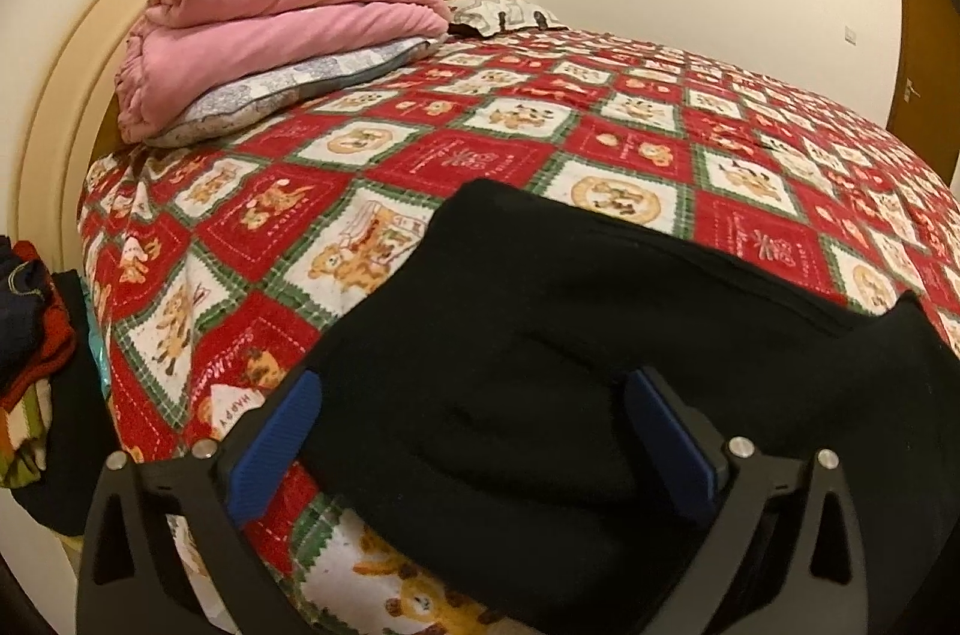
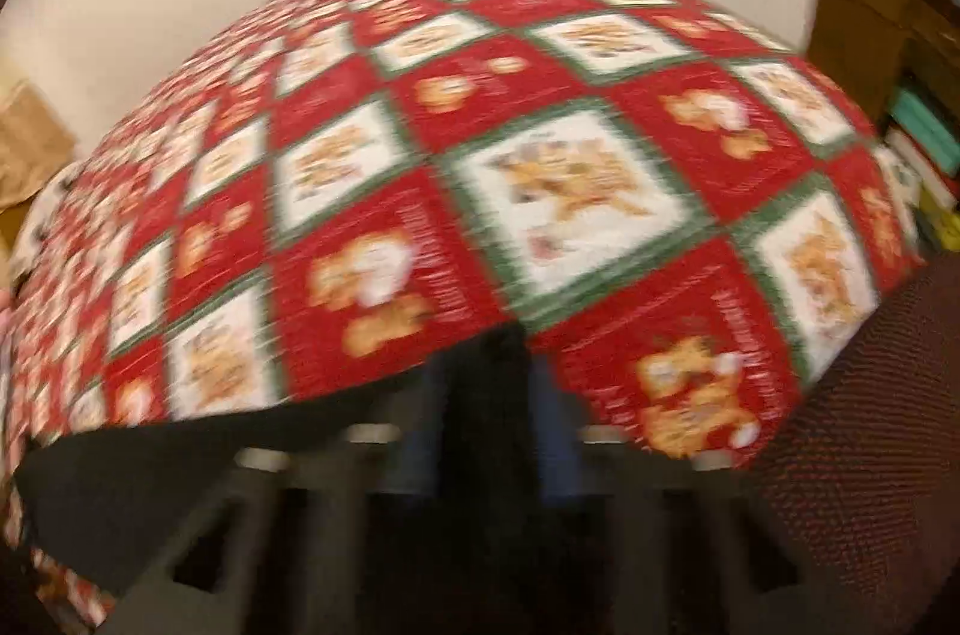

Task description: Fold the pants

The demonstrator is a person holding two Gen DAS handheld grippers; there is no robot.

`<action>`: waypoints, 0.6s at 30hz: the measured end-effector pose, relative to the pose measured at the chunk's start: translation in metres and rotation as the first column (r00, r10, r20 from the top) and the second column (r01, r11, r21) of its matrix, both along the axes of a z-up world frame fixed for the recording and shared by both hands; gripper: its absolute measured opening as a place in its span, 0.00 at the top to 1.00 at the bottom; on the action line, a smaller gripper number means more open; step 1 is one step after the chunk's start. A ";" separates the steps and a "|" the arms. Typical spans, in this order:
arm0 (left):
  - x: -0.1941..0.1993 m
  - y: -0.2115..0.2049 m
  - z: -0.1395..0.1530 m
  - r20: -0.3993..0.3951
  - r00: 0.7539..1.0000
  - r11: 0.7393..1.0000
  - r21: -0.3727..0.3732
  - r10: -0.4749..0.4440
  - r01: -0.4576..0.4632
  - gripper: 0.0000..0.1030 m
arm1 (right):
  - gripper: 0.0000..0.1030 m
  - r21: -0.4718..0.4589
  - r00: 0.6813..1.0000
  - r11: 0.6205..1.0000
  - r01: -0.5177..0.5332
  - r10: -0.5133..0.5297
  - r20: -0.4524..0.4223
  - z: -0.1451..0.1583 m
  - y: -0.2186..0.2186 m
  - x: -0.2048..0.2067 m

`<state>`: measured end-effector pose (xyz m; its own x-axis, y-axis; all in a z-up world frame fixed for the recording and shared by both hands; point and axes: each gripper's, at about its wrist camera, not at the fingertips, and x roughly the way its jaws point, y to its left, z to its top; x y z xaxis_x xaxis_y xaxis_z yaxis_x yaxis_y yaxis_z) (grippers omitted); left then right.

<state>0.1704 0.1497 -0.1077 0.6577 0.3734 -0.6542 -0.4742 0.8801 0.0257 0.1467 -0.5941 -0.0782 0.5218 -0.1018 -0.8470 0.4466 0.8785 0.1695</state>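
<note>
Pink blanket sitting on pillow at headboard. Black pants lying on quilt. Left gripper spreading wide over pants; right gripper blurred, pinching pants fabric.

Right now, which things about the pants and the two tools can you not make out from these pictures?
- Left wrist view: the black pants run off the bottom and right edges, so their full outline and fold state are cut off.
- Left wrist view: the left tool is open around the cloth; contact with the cloth is unclear.
- Right wrist view: motion blur smears the right tool, so its grip on the dark fabric cannot be judged.
</note>
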 end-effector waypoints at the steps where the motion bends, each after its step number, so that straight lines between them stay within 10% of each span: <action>1: 0.000 -0.001 0.000 -0.002 1.000 1.000 0.003 0.003 -0.003 0.00 | 0.85 -0.015 1.000 1.000 0.000 0.000 -0.003 0.003 0.003 -0.001; 8: 0.000 -0.002 0.001 -0.007 1.000 1.000 0.001 0.026 -0.026 0.00 | 0.86 -0.124 0.959 0.992 0.009 0.027 0.281 0.054 0.013 -0.028; 14: -0.002 -0.006 -0.001 0.012 0.999 0.998 0.016 0.053 -0.053 0.00 | 0.74 -0.051 0.999 0.999 0.015 -0.013 0.032 0.000 -0.008 0.013; 18: -0.004 -0.004 0.001 0.005 0.999 0.999 0.009 0.038 -0.038 0.00 | 0.48 -0.099 0.975 0.971 0.217 -0.211 0.073 0.021 -0.020 -0.015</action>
<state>0.1661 0.1461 -0.1063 0.6463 0.4039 -0.6474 -0.5075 0.8611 0.0306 0.1313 -0.6139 -0.0570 0.5292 -0.3042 -0.7921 0.6177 0.7781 0.1139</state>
